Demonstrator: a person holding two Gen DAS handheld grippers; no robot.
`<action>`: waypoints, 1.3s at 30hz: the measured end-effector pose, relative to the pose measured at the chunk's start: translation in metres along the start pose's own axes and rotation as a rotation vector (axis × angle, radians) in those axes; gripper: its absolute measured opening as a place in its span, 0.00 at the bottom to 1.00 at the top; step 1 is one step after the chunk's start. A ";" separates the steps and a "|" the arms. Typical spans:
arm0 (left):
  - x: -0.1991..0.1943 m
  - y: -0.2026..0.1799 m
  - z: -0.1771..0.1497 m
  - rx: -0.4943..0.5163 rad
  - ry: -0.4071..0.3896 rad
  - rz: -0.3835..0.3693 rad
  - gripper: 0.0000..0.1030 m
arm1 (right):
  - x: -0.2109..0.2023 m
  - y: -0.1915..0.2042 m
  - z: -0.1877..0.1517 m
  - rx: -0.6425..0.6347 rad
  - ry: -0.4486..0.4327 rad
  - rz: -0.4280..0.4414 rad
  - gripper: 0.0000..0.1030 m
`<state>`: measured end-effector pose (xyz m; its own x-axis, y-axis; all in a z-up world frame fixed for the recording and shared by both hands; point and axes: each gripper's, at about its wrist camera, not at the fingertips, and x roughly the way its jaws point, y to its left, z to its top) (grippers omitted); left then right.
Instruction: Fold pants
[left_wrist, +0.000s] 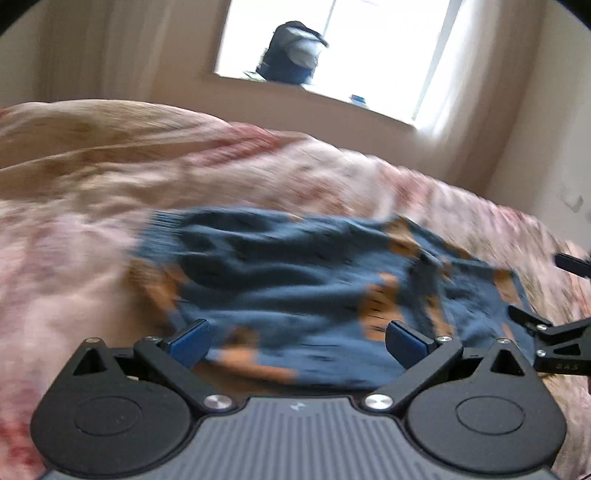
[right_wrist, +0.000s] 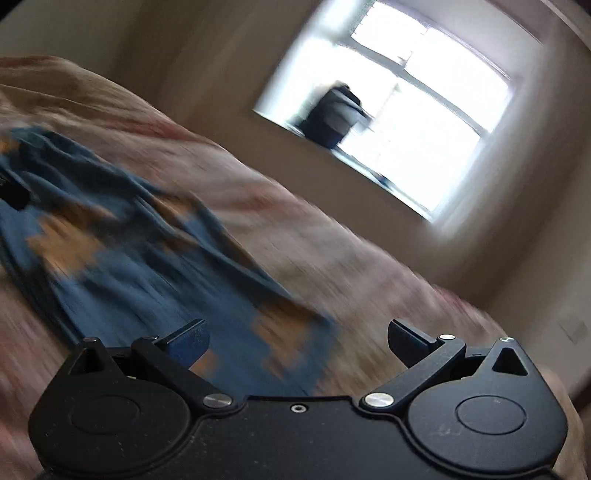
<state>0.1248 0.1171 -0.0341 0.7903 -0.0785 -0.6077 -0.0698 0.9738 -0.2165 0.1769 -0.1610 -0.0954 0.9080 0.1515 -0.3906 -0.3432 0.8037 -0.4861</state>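
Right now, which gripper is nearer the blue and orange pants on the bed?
Left, though only slightly. The left gripper hangs open directly over the pants near edge. The right gripper is open at their right-hand corner, half over the bedspread.

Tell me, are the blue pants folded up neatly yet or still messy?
Still messy. The pants lie rumpled and wrinkly on the pink bedspread, with no tidy fold showing. Both pictures are blurry, so finer creases are hard to tell.

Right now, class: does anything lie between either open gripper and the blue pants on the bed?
Nothing visible does. The left gripper and right gripper both hang open with the pants spread directly ahead on the bedspread.
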 end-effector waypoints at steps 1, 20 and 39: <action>-0.005 0.009 -0.001 -0.008 -0.015 0.005 1.00 | 0.005 0.009 0.012 -0.021 -0.030 0.058 0.99; 0.005 0.113 0.009 -0.283 -0.066 -0.086 1.00 | 0.200 0.125 0.158 -0.053 0.022 0.718 0.99; 0.014 0.122 0.002 -0.580 -0.063 -0.172 0.86 | 0.195 0.147 0.164 -0.143 0.047 0.670 0.99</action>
<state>0.1291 0.2348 -0.0672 0.8529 -0.1946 -0.4845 -0.2441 0.6717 -0.6994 0.3424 0.0813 -0.1150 0.4789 0.5617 -0.6747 -0.8583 0.4611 -0.2253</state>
